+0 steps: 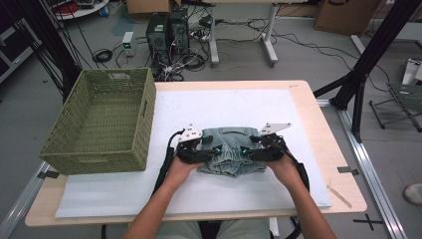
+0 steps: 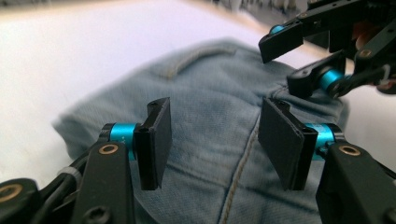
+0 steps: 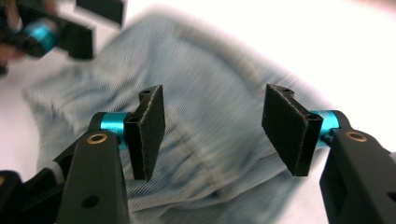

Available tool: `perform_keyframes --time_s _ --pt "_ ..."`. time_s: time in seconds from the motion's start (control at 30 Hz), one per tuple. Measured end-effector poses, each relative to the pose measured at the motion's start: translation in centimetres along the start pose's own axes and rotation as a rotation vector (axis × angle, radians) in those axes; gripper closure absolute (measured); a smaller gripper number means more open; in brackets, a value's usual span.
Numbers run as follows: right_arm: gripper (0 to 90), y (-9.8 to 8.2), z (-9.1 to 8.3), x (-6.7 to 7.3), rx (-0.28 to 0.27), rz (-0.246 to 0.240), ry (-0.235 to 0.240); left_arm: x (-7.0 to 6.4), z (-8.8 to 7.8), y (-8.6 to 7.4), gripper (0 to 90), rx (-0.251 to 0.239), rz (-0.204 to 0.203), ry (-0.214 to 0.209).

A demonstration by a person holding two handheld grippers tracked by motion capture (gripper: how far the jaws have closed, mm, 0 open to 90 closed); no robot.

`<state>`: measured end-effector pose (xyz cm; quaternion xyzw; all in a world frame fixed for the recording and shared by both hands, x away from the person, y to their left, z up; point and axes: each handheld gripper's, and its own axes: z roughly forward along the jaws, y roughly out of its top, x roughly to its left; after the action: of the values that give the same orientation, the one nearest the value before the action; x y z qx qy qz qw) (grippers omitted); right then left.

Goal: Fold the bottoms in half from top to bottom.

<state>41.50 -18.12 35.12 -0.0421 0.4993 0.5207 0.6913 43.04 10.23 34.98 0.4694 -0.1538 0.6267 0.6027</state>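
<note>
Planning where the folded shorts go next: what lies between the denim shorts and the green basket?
In the high view, bare white mat separates the denim shorts from the green basket.

The left gripper [image 2: 215,140] hangs just over a piece of light blue jean cloth [image 2: 210,93]. Its two black jaws stand apart, and nothing is pinched between them. The flat pads [image 2: 156,140] have blue rings behind them. A sewn line [image 2: 240,163] runs up the cloth between the jaws. The cloth lies bunched on a white sheet [image 2: 70,51]. Up in the top right corner is the right gripper [image 2: 299,58], close over the far edge of the cloth, with its jaws apart too.
</note>
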Motion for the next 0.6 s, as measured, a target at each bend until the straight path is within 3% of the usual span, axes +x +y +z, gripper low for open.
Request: perform_keyframes --time_s 0.03,0.1,0.23,0.43,0.6 --pt "42.6 -0.2 0.6 0.1 0.043 -0.022 -0.005 0.0 0.3 -0.5 44.2 0.029 -0.017 -0.008" --pt "44.8 -0.8 1.1 0.1 0.061 -0.025 0.01 -0.2 0.4 -0.8 44.4 0.039 0.0 -0.006" --pt "45.6 -1.5 0.9 -0.1 0.064 0.0 0.05 -0.4 0.4 -1.1 44.3 0.063 0.013 -0.02" --pt "46.2 -1.8 0.6 0.3 0.083 -0.004 0.051 -0.9 0.0 -1.7 44.7 0.085 0.001 -0.042" --pt "46.2 -1.8 0.2 0.4 0.067 -0.01 0.047 -0.8 -0.5 -1.5 44.4 0.063 -0.006 -0.05"
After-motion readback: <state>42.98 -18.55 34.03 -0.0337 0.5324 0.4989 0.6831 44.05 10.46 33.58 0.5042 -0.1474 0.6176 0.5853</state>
